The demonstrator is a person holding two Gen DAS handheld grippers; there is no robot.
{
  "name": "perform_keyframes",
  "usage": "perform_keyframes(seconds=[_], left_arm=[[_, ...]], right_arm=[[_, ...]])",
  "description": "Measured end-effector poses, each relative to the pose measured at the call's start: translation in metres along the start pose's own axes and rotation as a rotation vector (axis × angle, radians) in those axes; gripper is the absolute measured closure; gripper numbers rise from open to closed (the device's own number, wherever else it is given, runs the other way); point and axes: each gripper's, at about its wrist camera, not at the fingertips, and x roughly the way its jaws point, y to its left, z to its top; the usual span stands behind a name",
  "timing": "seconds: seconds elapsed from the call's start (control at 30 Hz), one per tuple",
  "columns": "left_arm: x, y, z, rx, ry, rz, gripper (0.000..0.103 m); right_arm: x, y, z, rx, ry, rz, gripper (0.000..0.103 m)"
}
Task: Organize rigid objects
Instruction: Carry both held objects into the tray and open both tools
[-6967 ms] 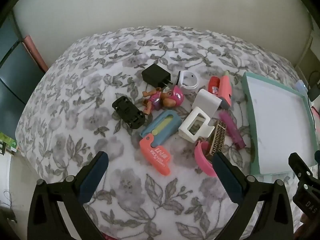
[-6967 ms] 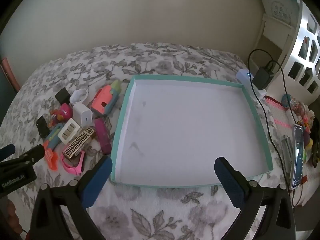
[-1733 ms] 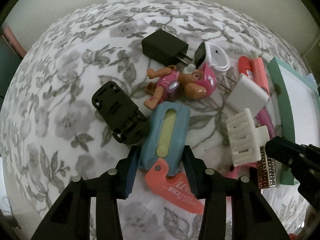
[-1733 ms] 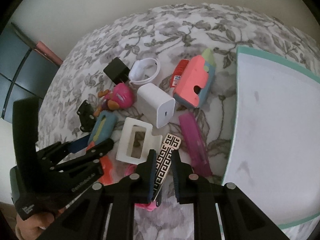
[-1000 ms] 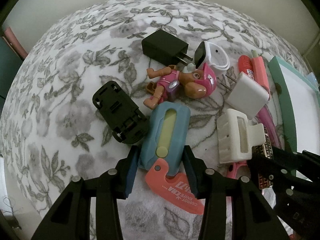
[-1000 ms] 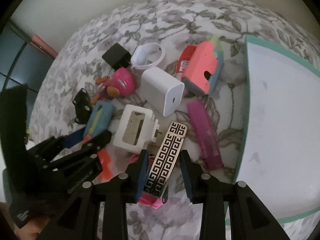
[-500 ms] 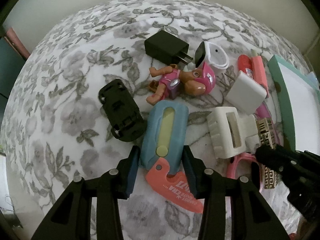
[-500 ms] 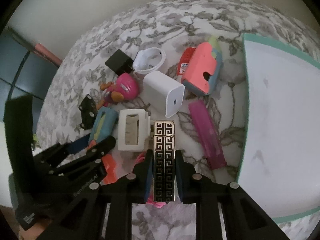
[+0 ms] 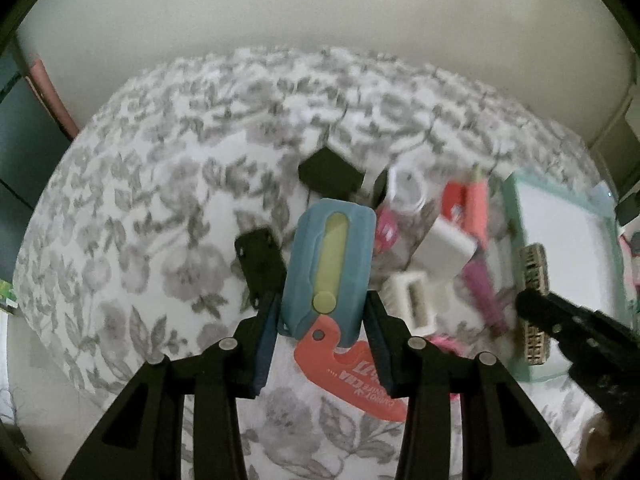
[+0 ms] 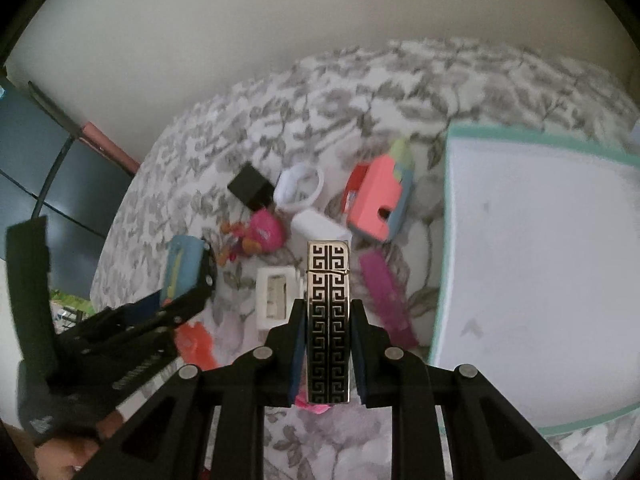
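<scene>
The white tray (image 10: 540, 280) is bare inside, so there is lots of room there. Left of the tray, the toys and the white charger (image 10: 318, 222) lie crowded together.

Each hand-held gripper (image 9: 322, 344) — matte black, silver screws, dark-blue finger pads (image 10: 298, 354).

The orange blade (image 9: 352, 376) reads, upside down, "CARROT KNIFE"

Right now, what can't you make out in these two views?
- Pink toy figure, left wrist view: mostly hidden behind the blue folding knife, and blurred.
- Pink ring, right wrist view: covered by the patterned lighter and right gripper.
- Teal tray: cut off by the frame edge.
</scene>
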Motion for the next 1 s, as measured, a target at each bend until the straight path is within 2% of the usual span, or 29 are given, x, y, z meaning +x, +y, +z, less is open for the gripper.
perform_keyframes(seconds=[0.23, 0.37, 0.6, 0.73, 0.87, 1.0], left_arm=[[-0.030, -0.045, 0.032, 0.066, -0.065, -0.013, 0.059], [-0.035, -0.075, 0.047, 0.094, -0.074, -0.027, 0.059], [-0.020, -0.138, 0.060, 0.126, -0.038, -0.093, 0.059], [-0.007, -0.168, 0.062, 0.127, -0.010, -0.133, 0.059], [0.005, -0.195, 0.060, 0.146, 0.003, -0.144, 0.059], [0.020, -0.212, 0.058, 0.169, 0.014, -0.144, 0.059]], right_arm=[[-0.024, -0.016, 0.010, 0.009, -0.086, -0.091, 0.081], [-0.037, -0.037, 0.017, 0.042, -0.125, -0.155, 0.081], [-0.055, -0.080, 0.024, 0.115, -0.164, -0.235, 0.081], [-0.062, -0.114, 0.025, 0.184, -0.176, -0.314, 0.081], [-0.070, -0.150, 0.025, 0.269, -0.193, -0.367, 0.081], [-0.075, -0.171, 0.024, 0.311, -0.202, -0.405, 0.081]])
